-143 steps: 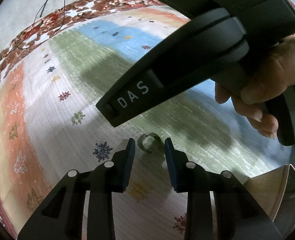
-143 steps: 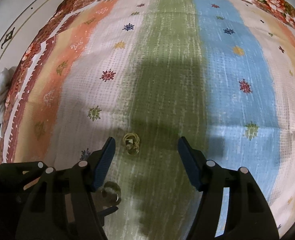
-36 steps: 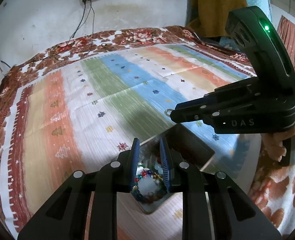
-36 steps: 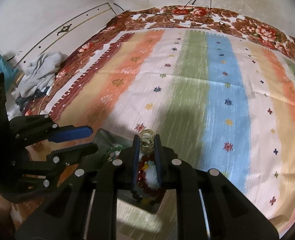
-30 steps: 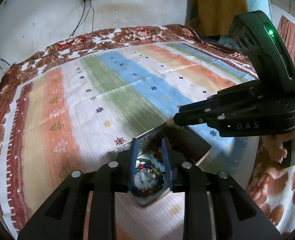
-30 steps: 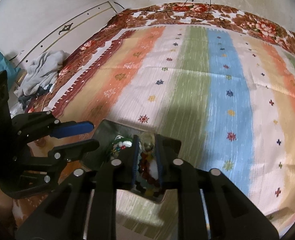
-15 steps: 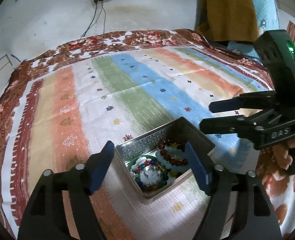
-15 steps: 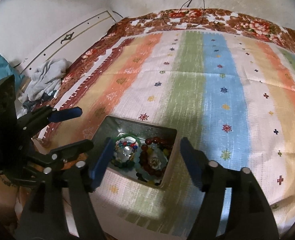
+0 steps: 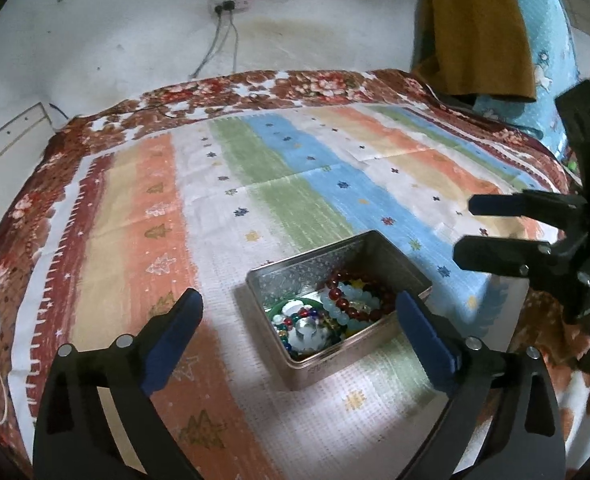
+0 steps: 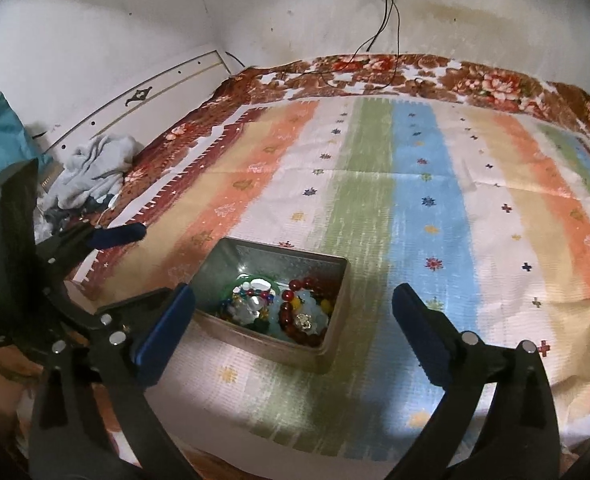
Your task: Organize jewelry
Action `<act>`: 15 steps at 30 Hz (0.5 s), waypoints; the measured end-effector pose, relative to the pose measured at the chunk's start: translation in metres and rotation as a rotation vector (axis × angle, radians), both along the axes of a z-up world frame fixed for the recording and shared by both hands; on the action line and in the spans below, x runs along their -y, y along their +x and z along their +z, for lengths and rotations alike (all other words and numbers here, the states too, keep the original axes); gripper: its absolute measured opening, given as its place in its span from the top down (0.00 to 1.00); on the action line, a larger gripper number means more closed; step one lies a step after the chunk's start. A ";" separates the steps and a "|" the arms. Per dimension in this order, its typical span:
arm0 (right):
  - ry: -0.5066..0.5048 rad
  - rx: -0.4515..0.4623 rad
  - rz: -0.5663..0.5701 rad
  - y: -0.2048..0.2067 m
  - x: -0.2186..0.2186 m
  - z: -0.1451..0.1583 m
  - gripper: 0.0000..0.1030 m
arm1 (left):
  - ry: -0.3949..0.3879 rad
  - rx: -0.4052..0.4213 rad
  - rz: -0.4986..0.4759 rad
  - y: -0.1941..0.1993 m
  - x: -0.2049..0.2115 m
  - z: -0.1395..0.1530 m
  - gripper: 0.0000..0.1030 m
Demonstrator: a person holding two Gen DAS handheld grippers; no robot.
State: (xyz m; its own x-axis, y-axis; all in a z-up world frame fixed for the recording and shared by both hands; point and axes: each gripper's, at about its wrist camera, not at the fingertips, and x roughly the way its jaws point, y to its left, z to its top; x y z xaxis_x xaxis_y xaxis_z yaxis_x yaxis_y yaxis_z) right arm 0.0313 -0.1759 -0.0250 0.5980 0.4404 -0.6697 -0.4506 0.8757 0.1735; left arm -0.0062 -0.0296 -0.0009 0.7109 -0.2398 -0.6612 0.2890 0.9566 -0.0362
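Note:
An open metal tin [image 9: 347, 356] stands on the striped cloth, filled with jewelry: a red bead bracelet [image 9: 349, 304], pale blue beads, a multicoloured bracelet [image 9: 291, 320] and a green bangle. A small gold piece [image 10: 303, 320] lies on top of the beads. My left gripper [image 9: 297, 297] hovers above and short of the tin, its jaws opening wide and gripping nothing. My right gripper [image 10: 293, 292] does the same from the other side, jaws opening and bare. Each sees the other: the right gripper [image 9: 465, 230] at the right edge, the left gripper [image 10: 155, 260] at the left edge, beside the tin [image 10: 263, 344].
The striped cloth [image 10: 415, 184] covers a bed with a floral blanket [image 10: 375, 68] beneath it. A heap of grey clothes [image 10: 91, 172] lies at the bed's left side. Cables hang from a wall socket [image 9: 227, 2]. A mustard cloth [image 9: 475, 28] and a blue pillow sit at the back right.
Both grippers went from nearly shut over the tin to wide open and drew back a little. The gold piece at the right gripper's tips now lies in the tin.

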 end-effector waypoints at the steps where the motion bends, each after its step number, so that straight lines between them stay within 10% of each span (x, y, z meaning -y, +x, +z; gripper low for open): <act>1: 0.000 0.006 -0.005 -0.003 0.000 0.000 0.05 | -0.007 0.002 0.006 -0.002 -0.001 0.001 0.06; 15: -0.018 0.055 -0.016 -0.025 -0.002 -0.006 0.05 | 0.006 0.019 0.102 -0.019 -0.005 -0.001 0.06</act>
State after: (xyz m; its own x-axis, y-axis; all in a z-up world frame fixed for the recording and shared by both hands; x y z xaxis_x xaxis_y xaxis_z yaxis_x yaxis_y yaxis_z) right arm 0.0062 -0.1740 -0.0312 0.6411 0.4184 -0.6434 -0.4448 0.8858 0.1328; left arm -0.0249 -0.0243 -0.0017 0.7436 -0.1619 -0.6487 0.1911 0.9812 -0.0258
